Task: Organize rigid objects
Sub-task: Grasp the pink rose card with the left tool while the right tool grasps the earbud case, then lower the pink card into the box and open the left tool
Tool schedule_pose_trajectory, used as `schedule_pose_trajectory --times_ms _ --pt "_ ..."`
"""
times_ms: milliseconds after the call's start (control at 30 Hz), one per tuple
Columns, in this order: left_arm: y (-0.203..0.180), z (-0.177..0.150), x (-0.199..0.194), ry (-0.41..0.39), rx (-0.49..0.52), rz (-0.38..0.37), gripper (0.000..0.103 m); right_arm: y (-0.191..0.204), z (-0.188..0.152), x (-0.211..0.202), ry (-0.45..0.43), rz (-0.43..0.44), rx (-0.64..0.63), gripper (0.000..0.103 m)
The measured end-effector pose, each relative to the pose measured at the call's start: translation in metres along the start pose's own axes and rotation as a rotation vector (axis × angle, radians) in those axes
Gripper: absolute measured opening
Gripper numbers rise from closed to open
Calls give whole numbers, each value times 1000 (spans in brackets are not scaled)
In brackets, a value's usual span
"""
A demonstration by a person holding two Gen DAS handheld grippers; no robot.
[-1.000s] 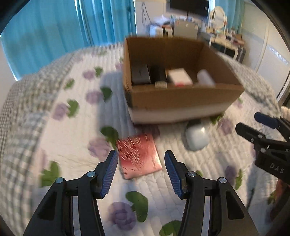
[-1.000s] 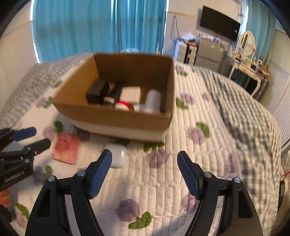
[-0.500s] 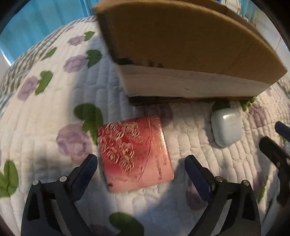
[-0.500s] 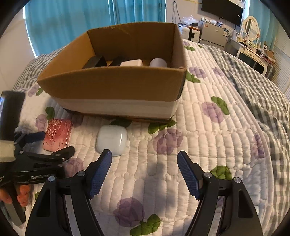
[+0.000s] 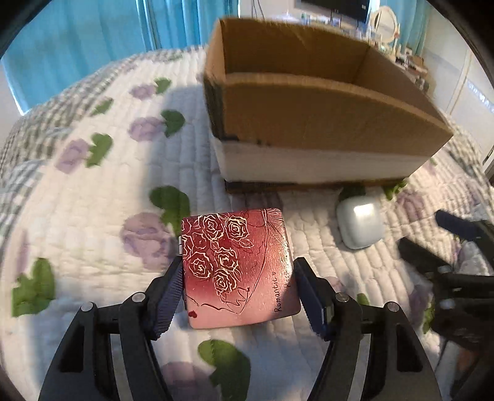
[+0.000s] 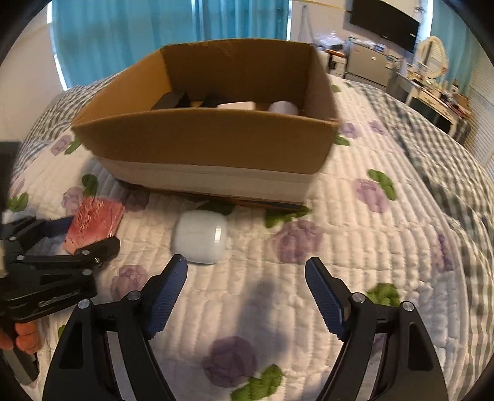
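A flat red case with a rose drawing (image 5: 237, 265) sits between the fingers of my left gripper (image 5: 239, 293), which is shut on its two side edges; it also shows in the right wrist view (image 6: 94, 223). A white earbud case (image 6: 200, 236) lies on the quilt in front of the cardboard box (image 6: 210, 145), also in the left wrist view (image 5: 359, 225). My right gripper (image 6: 245, 296) is open and empty, just short of the white case and to its right. The box holds black items and white items (image 6: 237, 106).
The floral quilted bedspread (image 6: 355, 246) covers the bed. Blue curtains (image 6: 154, 34) hang behind. A dresser with a mirror (image 6: 432, 55) and a wall TV (image 6: 386, 15) stand at the back right. The left gripper shows at the left of the right wrist view (image 6: 71, 237).
My left gripper has closed its wide-open fingers onto the red case. The view has tilted up, showing more of the box. My right gripper has come slightly closer to the white case.
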State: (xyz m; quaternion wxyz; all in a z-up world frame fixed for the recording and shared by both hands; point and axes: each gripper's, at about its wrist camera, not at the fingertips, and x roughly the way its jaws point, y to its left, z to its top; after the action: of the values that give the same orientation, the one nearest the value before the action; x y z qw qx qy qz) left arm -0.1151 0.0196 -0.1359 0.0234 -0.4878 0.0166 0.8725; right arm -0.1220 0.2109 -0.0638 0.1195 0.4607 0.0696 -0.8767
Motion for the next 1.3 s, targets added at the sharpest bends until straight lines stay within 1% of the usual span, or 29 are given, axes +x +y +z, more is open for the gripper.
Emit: schedule_pose_trajectory --times_ms 133,267,300,400,533,567,600,633,733,933,1200,1300 --pt "3 -2 -10 -32 -18 4 70 17 6 14 23 25 -41 79" --pt "6 -5 -7 -20 -32 15 70 24 12 35 62 47 -36 79" --pt "3 5 -5 -15 -31 17 70 25 13 40 71 53 -31 79" --pt "5 7 -3 -5 -29 23 70 28 16 49 82 64 -34 77" --pt "3 8 0 -3 -16 34 70 31 20 57 87 76 -36 62" --pt "4 9 1 -4 -14 37 70 32 20 60 92 76 -38 54" --pt "3 9 0 -6 -14 40 70 33 20 62 97 67 -42 51" --pt "2 9 0 -7 -11 44 70 33 20 62 96 65 -43 51" --pt "-1 9 -3 -10 -1 51 70 33 18 55 88 61 -43 51" --pt "-8 9 -18 -25 14 48 70 29 9 23 48 42 -39 51" --pt "-21 10 -51 -65 28 13 70 21 5 -22 -15 33 -29 51" --pt "-23 15 -63 -85 25 0 70 21 -4 -45 -47 38 -27 51"
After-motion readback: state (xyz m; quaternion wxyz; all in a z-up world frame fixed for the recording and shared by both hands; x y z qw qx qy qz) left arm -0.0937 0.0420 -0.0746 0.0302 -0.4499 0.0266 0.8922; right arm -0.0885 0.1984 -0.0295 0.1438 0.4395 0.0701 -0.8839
